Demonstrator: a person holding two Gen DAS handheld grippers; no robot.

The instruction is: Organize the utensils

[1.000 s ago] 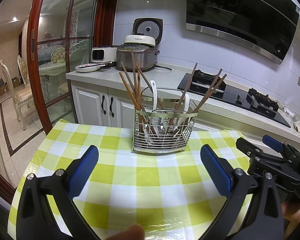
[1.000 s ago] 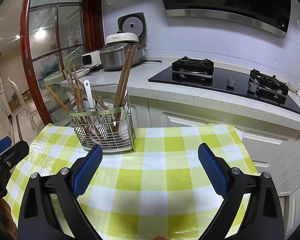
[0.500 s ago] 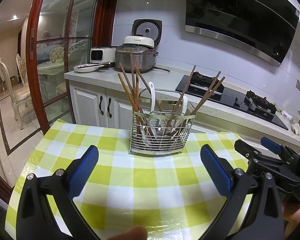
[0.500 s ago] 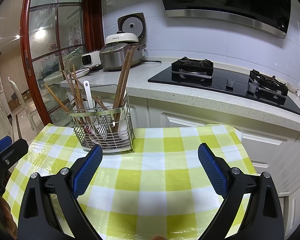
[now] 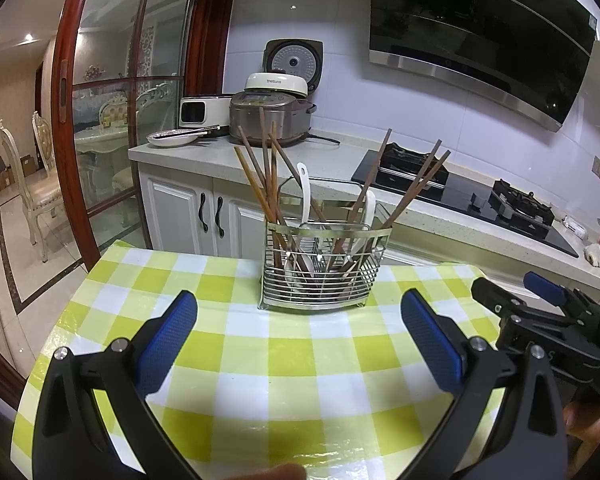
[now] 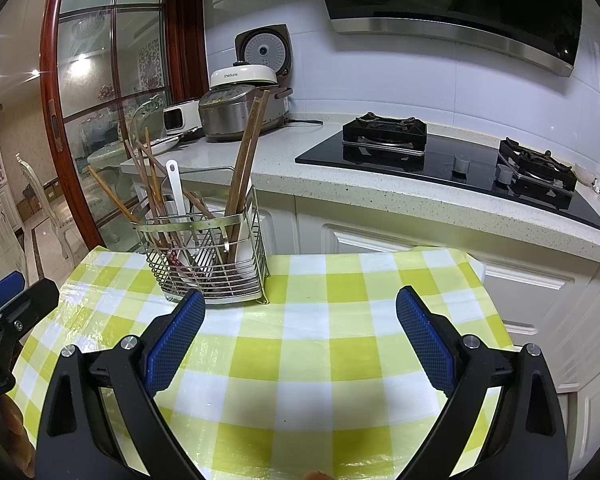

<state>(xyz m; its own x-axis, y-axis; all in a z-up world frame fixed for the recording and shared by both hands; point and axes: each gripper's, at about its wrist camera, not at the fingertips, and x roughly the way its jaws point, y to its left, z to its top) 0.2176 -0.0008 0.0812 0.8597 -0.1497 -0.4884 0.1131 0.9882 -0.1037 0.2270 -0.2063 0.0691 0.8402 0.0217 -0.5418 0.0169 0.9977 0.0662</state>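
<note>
A metal wire utensil basket (image 5: 322, 266) stands on the green-and-white checked table, near its far edge. It holds several brown wooden chopsticks (image 5: 262, 184) and white spoons (image 5: 305, 196). The basket also shows in the right wrist view (image 6: 210, 258), with its chopsticks (image 6: 246, 160). My left gripper (image 5: 298, 332) is open and empty, above the table in front of the basket. My right gripper (image 6: 300, 328) is open and empty, to the right of the basket. It shows in the left wrist view (image 5: 540, 304) at the right edge.
The checked table (image 5: 284, 364) ends close behind the basket. Behind it run white cabinets and a stone counter (image 6: 380, 188) with rice cookers (image 5: 274, 114), a plate (image 5: 172, 138) and a black gas hob (image 6: 452, 164). A glass door with a red frame (image 5: 66, 120) is on the left.
Both grippers have drawn back slightly from the basket, so it looks a little smaller and farther. Both stay open and empty.
</note>
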